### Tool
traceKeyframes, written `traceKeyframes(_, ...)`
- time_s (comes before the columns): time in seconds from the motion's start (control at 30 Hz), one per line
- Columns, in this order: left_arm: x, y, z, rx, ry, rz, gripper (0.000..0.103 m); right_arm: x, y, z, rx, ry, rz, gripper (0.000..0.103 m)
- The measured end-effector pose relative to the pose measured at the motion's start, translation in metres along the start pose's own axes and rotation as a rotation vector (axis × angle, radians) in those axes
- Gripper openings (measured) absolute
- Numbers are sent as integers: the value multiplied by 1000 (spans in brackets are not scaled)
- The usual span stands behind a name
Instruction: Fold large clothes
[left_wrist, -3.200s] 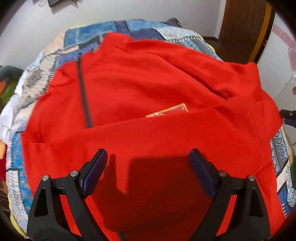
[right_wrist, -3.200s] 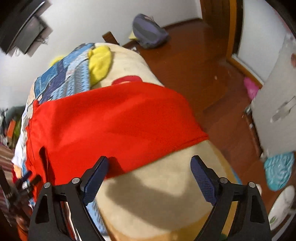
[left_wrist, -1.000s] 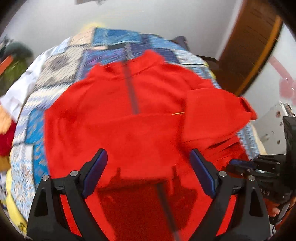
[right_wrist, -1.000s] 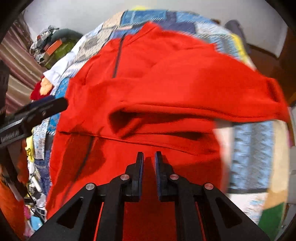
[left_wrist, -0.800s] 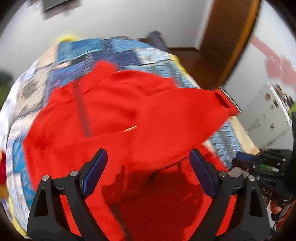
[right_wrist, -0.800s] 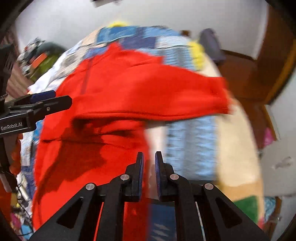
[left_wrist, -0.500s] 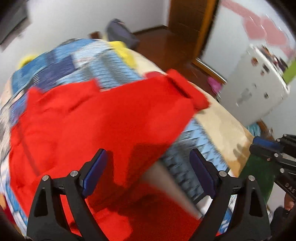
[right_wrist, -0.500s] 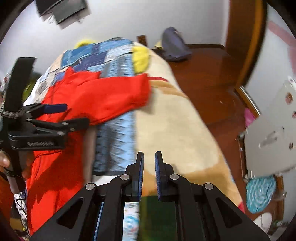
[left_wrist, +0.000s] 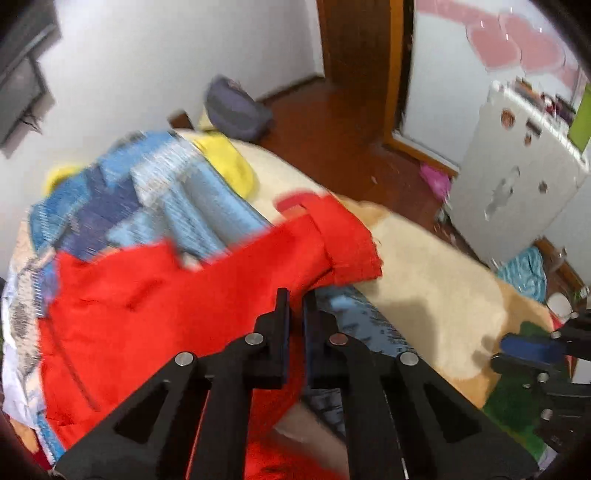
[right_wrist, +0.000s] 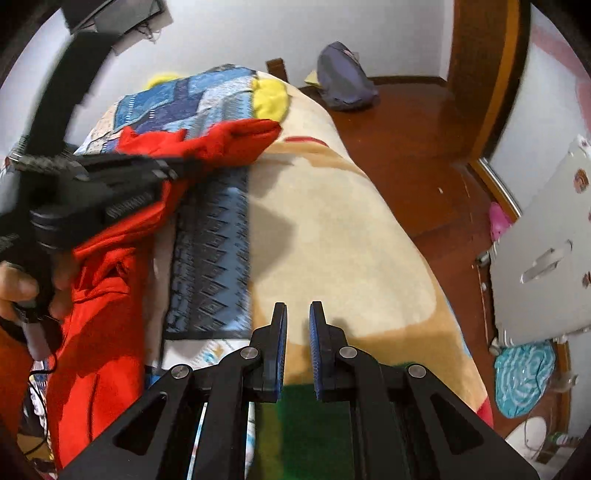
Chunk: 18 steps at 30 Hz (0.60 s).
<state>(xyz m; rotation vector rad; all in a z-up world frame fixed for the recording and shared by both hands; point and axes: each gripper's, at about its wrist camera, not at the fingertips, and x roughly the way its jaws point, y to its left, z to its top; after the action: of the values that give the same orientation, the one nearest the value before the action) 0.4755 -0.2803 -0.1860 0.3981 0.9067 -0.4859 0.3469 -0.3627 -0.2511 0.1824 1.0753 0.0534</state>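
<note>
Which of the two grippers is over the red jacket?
The left gripper. Its tips sit at the edge of the red jacket, while the right gripper hangs over bare blanket with nothing red beneath it.

Black left gripper (left_wrist: 294, 295), blue pads, silver screws, right gripper (right_wrist: 297, 308) alike

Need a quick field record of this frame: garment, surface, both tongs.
garment: red garment, rumpled on the bed, sleeve cuff reaching toward the beige blanket
surface: patchwork quilt over the beige blanket
left tongs: shut at the sleeve's lower edge; whether fabric is pinched is unclear
right tongs: shut, empty, over the beige blanket
</note>
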Motion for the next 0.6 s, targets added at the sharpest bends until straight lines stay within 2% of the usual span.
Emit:
traceKeyframes(0.13, -60, 49, 5, -82, -107, 34, 6, -8, 25, 11, -45, -30, 18, 8)
traceKeyframes(0.23, -108, 93, 2, -128, -196, 109, 6, -14, 50, 22, -88, -52, 34, 8)
traceKeyframes(0.33, -155, 145, -19, -206, -257, 183, 6, -16, 80, 33, -140, -68, 53, 8)
traceKeyframes(0.5, -191, 217, -70, -303, -282, 290, 6, -6, 134, 51, -220, -69, 72, 8)
traceKeyframes(0.6, -188, 261, -118, -370, -234, 343, 6, 10, 173, 62, -285, -66, 49, 8)
